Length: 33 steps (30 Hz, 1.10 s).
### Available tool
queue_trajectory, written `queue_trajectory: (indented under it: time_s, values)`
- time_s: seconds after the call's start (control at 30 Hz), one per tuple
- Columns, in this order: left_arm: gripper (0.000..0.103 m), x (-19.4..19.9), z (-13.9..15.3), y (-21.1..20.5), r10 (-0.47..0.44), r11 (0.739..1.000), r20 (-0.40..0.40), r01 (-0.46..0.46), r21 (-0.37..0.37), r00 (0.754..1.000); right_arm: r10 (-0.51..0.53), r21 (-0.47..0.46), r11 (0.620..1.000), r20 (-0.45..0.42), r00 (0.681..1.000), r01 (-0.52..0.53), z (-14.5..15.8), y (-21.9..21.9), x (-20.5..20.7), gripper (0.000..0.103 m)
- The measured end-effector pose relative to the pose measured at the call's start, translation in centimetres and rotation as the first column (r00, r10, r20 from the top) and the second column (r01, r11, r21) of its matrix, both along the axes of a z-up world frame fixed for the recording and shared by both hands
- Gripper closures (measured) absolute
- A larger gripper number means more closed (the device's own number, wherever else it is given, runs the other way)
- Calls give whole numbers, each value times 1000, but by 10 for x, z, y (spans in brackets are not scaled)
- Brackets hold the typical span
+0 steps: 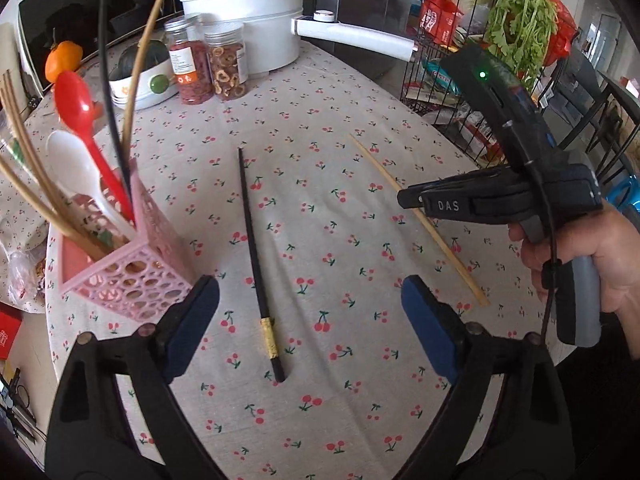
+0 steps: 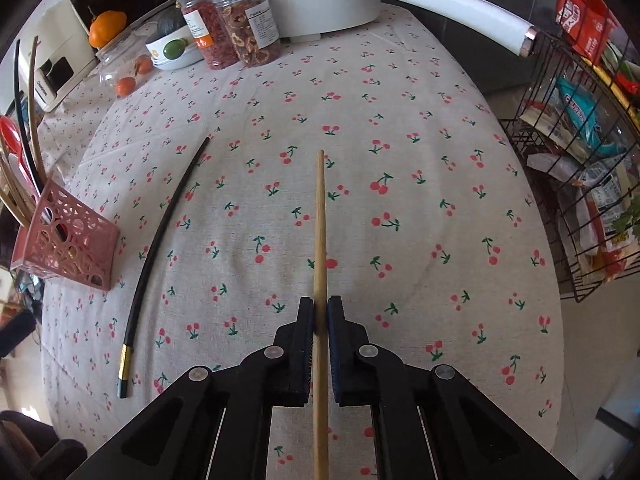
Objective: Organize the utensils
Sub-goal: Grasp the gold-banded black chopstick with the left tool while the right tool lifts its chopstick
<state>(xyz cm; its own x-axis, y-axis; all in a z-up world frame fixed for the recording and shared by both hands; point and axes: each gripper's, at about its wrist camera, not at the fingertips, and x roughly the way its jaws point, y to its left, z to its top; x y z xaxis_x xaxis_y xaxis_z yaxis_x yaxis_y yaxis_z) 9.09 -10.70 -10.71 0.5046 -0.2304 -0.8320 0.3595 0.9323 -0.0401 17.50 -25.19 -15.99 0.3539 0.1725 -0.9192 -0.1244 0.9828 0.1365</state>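
A pink perforated utensil holder (image 1: 128, 276) (image 2: 66, 246) stands at the left of the cherry-print tablecloth, holding a red spoon (image 1: 78, 108), a white spoon (image 1: 72, 164) and several chopsticks. A black chopstick (image 1: 256, 256) (image 2: 160, 236) with a gold band lies on the cloth. My left gripper (image 1: 310, 312) hovers open above its banded end, with nothing between the blue pads. My right gripper (image 2: 320, 312) (image 1: 408, 198) is shut on a bamboo chopstick (image 2: 320, 220) (image 1: 448, 252), which runs lengthwise between the pads and points away from the camera.
At the back stand a white pot (image 1: 256, 12) with a long handle (image 2: 440, 4), two clear jars of dried food (image 1: 208, 64) (image 2: 236, 28), a bowl and oranges (image 2: 106, 28). A black wire rack (image 2: 580, 160) of packets stands off the table's right edge.
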Motion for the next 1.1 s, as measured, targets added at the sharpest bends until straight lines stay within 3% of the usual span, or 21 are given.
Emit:
queue_trajectory:
  time_s: [0.17, 0.3, 0.43, 0.57, 0.63, 0.83, 0.93, 1.0, 1.1]
  values:
    - [39, 59, -26, -30, 92, 994, -26, -90, 61, 995, -70, 40, 997, -25, 997, 70, -2, -36, -2, 96]
    - [47, 108, -47, -34, 199, 971, -42, -191, 141, 979, -95, 86, 992, -12, 995, 96, 6, -52, -4, 96]
    - [48, 139, -55, -19, 305, 946, -62, -295, 136, 950, -99, 117, 988, -5, 995, 99, 13, -59, -3, 96]
    - [48, 152, -63, -16, 338, 933, -69, -325, 153, 939, -82, 130, 988, -3, 997, 82, 14, -56, -2, 96]
    - [48, 155, -65, -10, 360, 929, -85, -349, 124, 929, -73, 135, 988, 0, 997, 72, 16, -54, -1, 96]
    - [57, 154, -68, -5, 354, 935, -112, -348, 68, 929, -69, 148, 987, 6, 998, 67, 18, -52, 0, 96]
    - [70, 144, -67, -8, 319, 947, -105, -313, 64, 942, -72, 149, 986, 9, 997, 69, 20, -51, -1, 96]
    - [88, 137, -66, -12, 287, 957, -106, -282, 63, 952, -75, 158, 985, 14, 997, 72, 22, -49, -2, 96]
    - [95, 125, -64, -18, 250, 967, -112, -242, 78, 962, -81, 170, 983, 36, 996, 74, 29, -46, -6, 96]
